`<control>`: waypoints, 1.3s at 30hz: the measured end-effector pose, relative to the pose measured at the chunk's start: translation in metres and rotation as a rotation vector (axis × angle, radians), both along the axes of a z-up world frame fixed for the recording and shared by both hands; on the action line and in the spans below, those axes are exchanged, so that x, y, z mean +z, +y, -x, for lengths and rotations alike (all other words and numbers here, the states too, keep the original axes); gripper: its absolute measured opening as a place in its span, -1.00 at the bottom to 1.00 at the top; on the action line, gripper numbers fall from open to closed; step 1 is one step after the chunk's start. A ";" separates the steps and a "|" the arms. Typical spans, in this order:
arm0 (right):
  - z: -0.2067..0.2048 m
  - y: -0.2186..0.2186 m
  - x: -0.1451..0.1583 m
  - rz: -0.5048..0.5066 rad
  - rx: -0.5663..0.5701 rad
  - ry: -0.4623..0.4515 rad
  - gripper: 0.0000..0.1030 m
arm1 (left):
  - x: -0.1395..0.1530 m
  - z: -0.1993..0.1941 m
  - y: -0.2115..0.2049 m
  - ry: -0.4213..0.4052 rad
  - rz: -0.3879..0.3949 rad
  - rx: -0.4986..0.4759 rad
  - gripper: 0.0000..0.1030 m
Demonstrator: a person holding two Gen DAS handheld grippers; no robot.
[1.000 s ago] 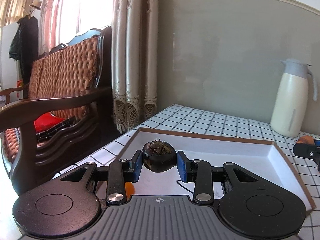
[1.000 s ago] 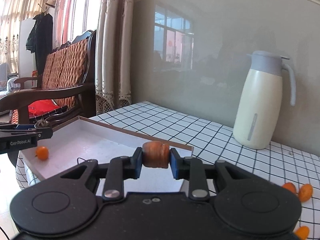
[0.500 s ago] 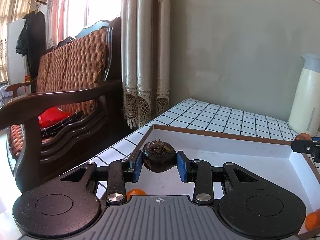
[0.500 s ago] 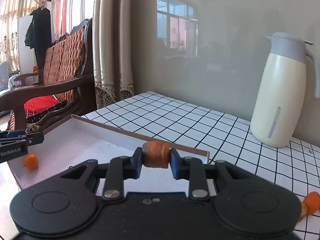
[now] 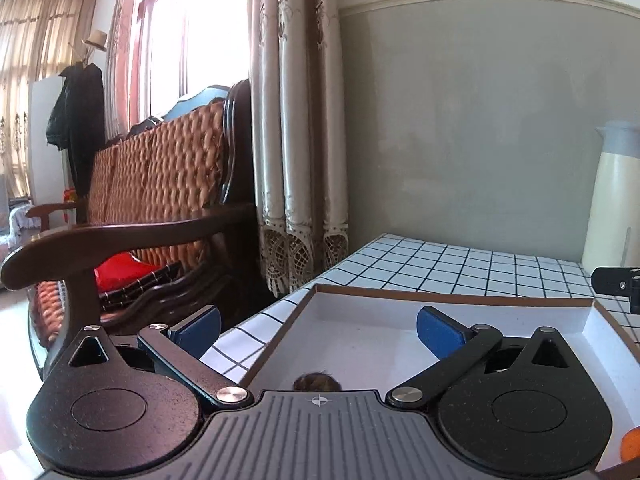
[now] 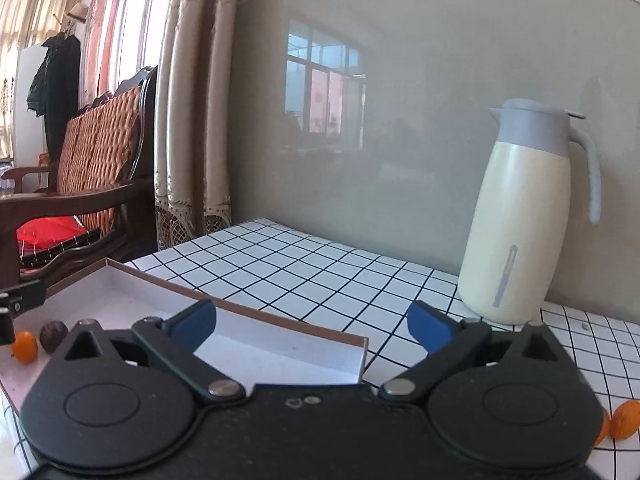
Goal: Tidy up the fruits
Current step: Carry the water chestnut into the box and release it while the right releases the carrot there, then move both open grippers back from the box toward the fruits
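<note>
My left gripper (image 5: 318, 326) is open and empty above the white cardboard tray (image 5: 360, 340). A dark brown fruit (image 5: 318, 382) lies in the tray just below it, partly hidden by the gripper body; the same fruit (image 6: 53, 335) shows in the right wrist view beside a small orange fruit (image 6: 25, 346). My right gripper (image 6: 312, 326) is open and empty over the tray's right end (image 6: 280, 352). The orange piece it held is hidden from view. Small orange fruits (image 6: 624, 419) lie on the table to the right. An orange bit (image 5: 632, 444) shows at the left view's edge.
A cream thermos jug (image 6: 524, 216) stands at the back right of the checked tablecloth (image 6: 320, 264). A wooden wicker bench (image 5: 132, 208) stands off the table's left edge, with curtains (image 5: 296, 120) behind. The grey wall is close behind the table.
Both grippers have opened. The left let go of the dark fruit, which now lies in the tray. The right let go of the orange piece, which is out of sight.
</note>
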State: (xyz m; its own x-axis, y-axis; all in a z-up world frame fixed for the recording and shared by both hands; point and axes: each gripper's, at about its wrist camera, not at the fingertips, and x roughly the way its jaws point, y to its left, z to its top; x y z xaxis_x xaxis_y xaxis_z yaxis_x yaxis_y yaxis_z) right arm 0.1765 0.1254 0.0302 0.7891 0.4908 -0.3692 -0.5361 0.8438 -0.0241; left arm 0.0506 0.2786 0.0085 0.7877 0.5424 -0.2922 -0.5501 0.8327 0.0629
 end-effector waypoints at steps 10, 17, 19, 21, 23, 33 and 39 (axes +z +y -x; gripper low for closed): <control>0.020 -0.015 0.010 -0.009 0.005 -0.004 0.88 | 0.008 0.015 -0.018 -0.033 0.032 -0.034 1.00; 0.053 -0.062 0.021 -0.035 -0.050 -0.028 0.88 | 0.015 0.042 -0.057 -0.048 0.032 -0.125 1.00; 0.061 -0.077 0.022 -0.040 -0.075 -0.028 0.88 | 0.020 0.050 -0.066 -0.068 0.049 -0.138 1.00; 0.070 -0.091 0.023 -0.035 -0.101 -0.035 0.88 | 0.024 0.057 -0.075 -0.089 0.064 -0.161 1.00; 0.077 -0.103 0.024 -0.031 -0.124 -0.044 0.88 | 0.027 0.060 -0.087 -0.098 0.064 -0.186 1.00; 0.104 -0.165 0.021 -0.027 -0.238 -0.052 0.88 | 0.034 0.065 -0.156 -0.117 0.046 -0.336 1.00; 0.112 -0.192 0.016 -0.006 -0.276 -0.048 0.85 | 0.026 0.058 -0.187 -0.090 0.044 -0.383 1.00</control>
